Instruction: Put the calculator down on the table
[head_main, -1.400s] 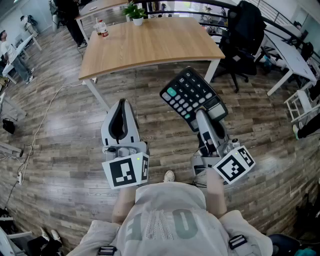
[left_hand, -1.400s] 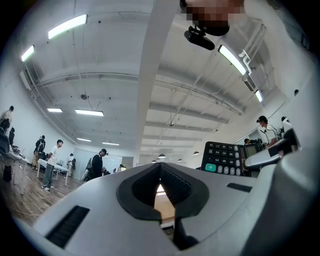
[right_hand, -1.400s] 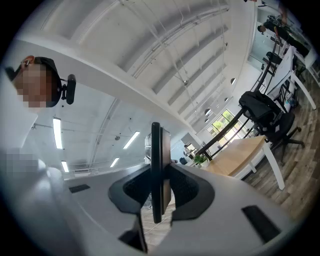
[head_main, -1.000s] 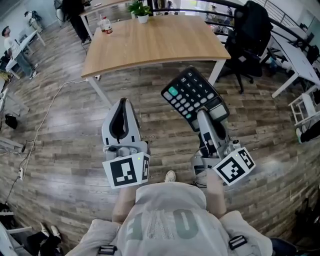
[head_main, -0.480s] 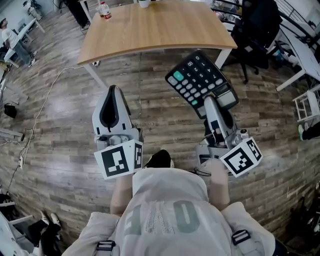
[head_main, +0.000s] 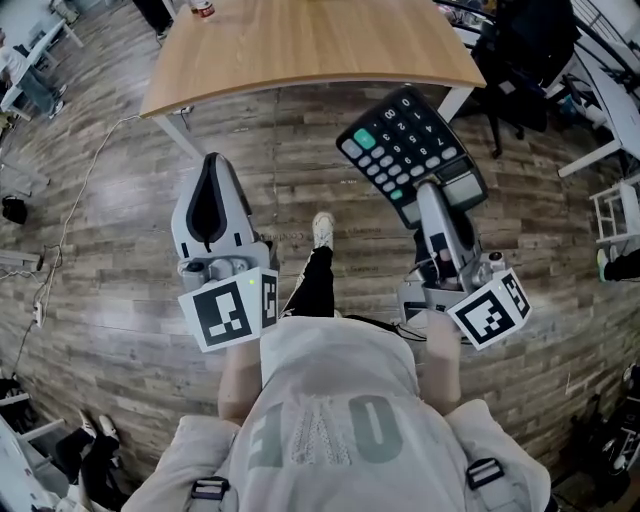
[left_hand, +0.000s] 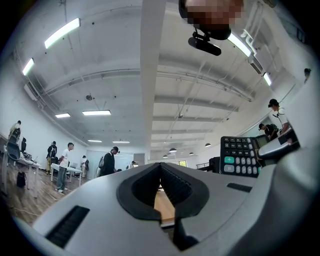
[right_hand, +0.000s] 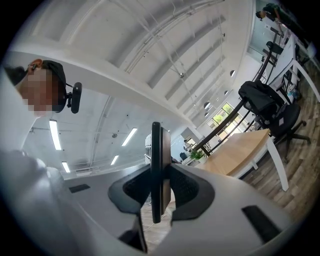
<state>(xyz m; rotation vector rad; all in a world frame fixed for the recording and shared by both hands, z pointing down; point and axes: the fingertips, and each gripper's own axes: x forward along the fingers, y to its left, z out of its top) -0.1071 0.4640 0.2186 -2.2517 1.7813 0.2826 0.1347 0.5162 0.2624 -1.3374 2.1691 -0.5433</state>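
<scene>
A black calculator (head_main: 410, 150) with a green key is held face up over the wood floor, just short of the wooden table (head_main: 300, 45). My right gripper (head_main: 432, 195) is shut on its near end. The right gripper view shows the calculator (right_hand: 156, 170) edge-on between the pads, with the table (right_hand: 235, 155) ahead to the right. My left gripper (head_main: 213, 165) is shut with nothing in it, level with the right one and to its left. In the left gripper view the calculator (left_hand: 239, 156) shows at the right, and the left gripper (left_hand: 160, 170) has its tips together.
A black office chair (head_main: 520, 50) stands right of the table, and a white rack (head_main: 615, 215) is at the far right. A cable (head_main: 80, 200) trails over the floor on the left. The person's leg and shoe (head_main: 322, 228) step between the grippers. People (left_hand: 62, 165) stand far off.
Both grippers have moved toward the table, which now sits closer. The person has stepped a foot forward between the grippers. The calculator has stayed in the right gripper.
</scene>
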